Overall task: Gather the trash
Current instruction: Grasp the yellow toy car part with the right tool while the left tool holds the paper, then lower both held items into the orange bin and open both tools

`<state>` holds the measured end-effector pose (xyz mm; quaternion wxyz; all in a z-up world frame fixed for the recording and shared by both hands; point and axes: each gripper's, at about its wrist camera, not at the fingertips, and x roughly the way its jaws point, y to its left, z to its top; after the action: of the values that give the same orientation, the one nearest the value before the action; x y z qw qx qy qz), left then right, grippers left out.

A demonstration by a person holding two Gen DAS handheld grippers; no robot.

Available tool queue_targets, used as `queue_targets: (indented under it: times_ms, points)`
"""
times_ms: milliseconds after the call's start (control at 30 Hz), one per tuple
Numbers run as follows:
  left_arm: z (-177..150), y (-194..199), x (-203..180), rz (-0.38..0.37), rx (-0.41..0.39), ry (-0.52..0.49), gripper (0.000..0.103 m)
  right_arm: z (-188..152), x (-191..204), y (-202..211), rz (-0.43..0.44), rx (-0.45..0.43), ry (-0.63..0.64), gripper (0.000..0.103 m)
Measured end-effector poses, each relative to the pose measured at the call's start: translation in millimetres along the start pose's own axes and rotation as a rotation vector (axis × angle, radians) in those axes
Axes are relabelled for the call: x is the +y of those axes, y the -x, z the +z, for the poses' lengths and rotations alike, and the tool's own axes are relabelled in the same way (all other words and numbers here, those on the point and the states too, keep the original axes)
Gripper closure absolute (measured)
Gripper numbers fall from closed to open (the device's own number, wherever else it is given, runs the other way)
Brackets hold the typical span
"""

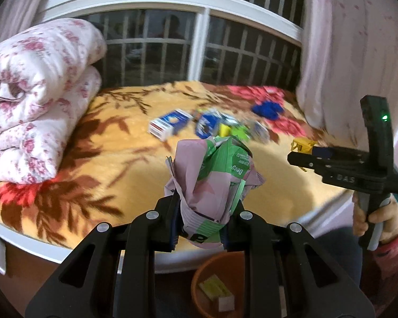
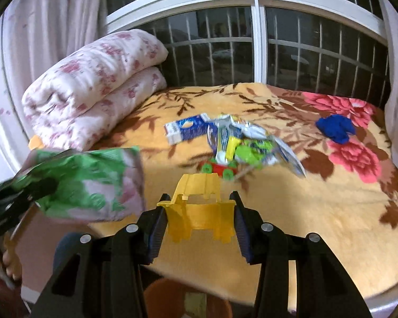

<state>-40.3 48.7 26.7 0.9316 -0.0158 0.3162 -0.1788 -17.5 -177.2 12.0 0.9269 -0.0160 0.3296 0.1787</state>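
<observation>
My left gripper (image 1: 205, 202) is shut on a crumpled pink and green wrapper (image 1: 212, 177), held above the bed's near edge. That wrapper (image 2: 90, 182) shows blurred at the left of the right wrist view. My right gripper (image 2: 199, 200) is shut on a yellow plastic piece (image 2: 199, 212), its pads pressing both sides. From the left wrist view, the right gripper (image 1: 294, 153) reaches in at the right with the yellow piece (image 1: 302, 144) at its tip. An orange bin (image 1: 217, 286) with a yellow box inside stands on the floor below the left gripper.
On the floral blanket (image 2: 305, 212) lie a blue and white carton (image 2: 185, 129), a heap of wrappers and green plastic (image 2: 246, 143), a red and green toy (image 2: 220, 171) and a blue cloth (image 2: 334, 128). A folded quilt (image 2: 92, 90) sits at the left, with a barred window behind.
</observation>
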Motion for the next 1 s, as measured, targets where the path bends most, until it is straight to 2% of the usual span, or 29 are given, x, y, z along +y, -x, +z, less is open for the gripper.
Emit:
queue_targets:
  times_ms: [167,433,800,1000]
  points:
    - [-26.2,-2.3,-20.0,-0.078,0.099,-0.061,0.081,-38.7,-0.9,20.4,0.001,0.047,0.011,0.057]
    - [-77.6,-26.2,-46.2,-0.127,0.285,-0.171,0.081,-93.6,1.2,21.1,0.008,0.166,0.005,0.057]
    - [-143.0,-99.7,-60.1,-0.2,0.582,-0.188,0.081,-158.7,3.9,-29.3,0.047,0.385,-0.026,0.057]
    - [-156.2,-123.8,-55.3,-0.185,0.664,-0.174,0.081,-182.2,1.8,-57.2,0.056,0.476,-0.047,0.057]
